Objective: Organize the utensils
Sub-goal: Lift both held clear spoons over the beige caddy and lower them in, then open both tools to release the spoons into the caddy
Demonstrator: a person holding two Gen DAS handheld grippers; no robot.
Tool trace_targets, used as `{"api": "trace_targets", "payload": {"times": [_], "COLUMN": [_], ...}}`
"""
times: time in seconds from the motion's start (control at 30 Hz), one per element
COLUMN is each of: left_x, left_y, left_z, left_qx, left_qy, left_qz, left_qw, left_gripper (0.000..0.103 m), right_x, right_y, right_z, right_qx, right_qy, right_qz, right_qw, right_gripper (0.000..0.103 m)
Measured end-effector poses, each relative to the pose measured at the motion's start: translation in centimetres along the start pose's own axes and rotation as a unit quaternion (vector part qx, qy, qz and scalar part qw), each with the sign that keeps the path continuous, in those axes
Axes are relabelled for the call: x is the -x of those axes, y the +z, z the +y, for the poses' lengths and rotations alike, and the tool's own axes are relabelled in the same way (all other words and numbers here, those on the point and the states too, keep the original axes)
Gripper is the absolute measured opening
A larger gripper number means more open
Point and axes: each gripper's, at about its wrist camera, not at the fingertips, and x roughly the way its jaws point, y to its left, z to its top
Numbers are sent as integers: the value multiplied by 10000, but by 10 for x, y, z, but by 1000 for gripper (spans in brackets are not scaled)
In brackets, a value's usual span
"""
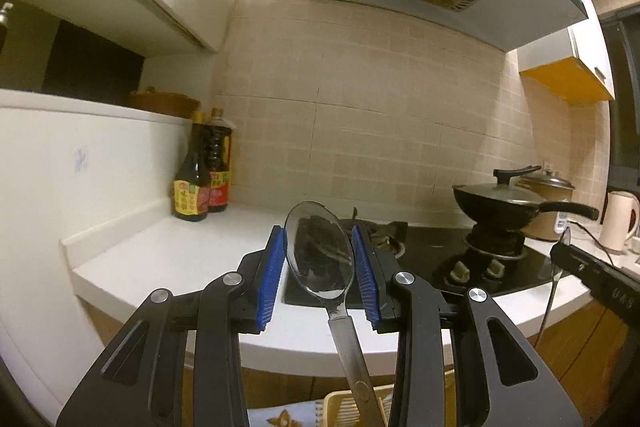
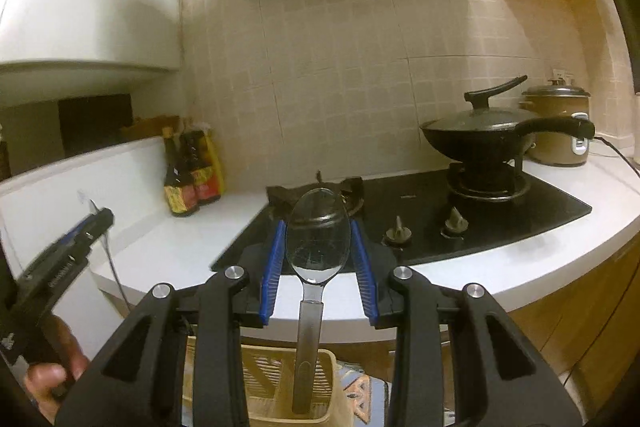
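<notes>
Left gripper (image 1: 317,230): blue ribbed pads sit against both rims of a bowl, so it looks clamped across the bowl's width, not on the handle.
Left shiny steel spoon (image 1: 320,259): held in the air in front of the white counter; bowl up, handle slanting down and slightly right.
Right gripper (image 2: 318,223): same pinch, with pads touching both bowl edges.
Right shiny steel spoon (image 2: 318,243): bowl up, long axis near vertical; the handle tip is inside the mouth of the pale yellow slotted plastic basket (image 2: 256,367).
Step in hand: probably lowering the spoons handle-first into the basket.
Doing it well: an edge pinch on a curved, slick bowl may let a spoon swivel, so keep each handle plumb, lower slowly, and let go only once the tip is bedded.
Surroundings: black glass hob (image 2: 540,199) beyond the counter edge, well apart.
</notes>
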Motion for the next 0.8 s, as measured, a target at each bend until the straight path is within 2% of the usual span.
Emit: {"api": "trace_targets", "payload": {"times": [0.17,0.37,0.43,0.47,0.5,0.63,0.8], "left_x": [-2,-1,1,3,5,19,41], "left_y": [-16,-33,-37,-37,-38,-37,-33], "left_z": [-1,-1,2,3,4,9,21], "left_qx": [-65,-121,-59,-46,-39,37,275], "left_qy": [48,-121,-247,-306,-308,-439,-732], "left_qz": [-41,216,342,419,459,665,1341], "left_qw": [10000,9996,9991,9986,9985,9968,9879], "left_gripper": [33,34,36,41,44,46,49], "right_x": [-12,-14,-10,-5,0,24,50], "right_y": [-22,-34,-36,-37,-38,-39,-42], "right_z": [0,1,0,-1,-2,-7,-9], "right_qx": [75,200,189,159,135,-20,-72], "right_qy": [-51,-82,-41,-6,15,73,9], "right_qz": [32,188,282,307,278,405,883], "right_qw": [10000,9996,9994,9994,9995,9991,9961], "right_gripper": [31,31,42,59,63,63,63]}}
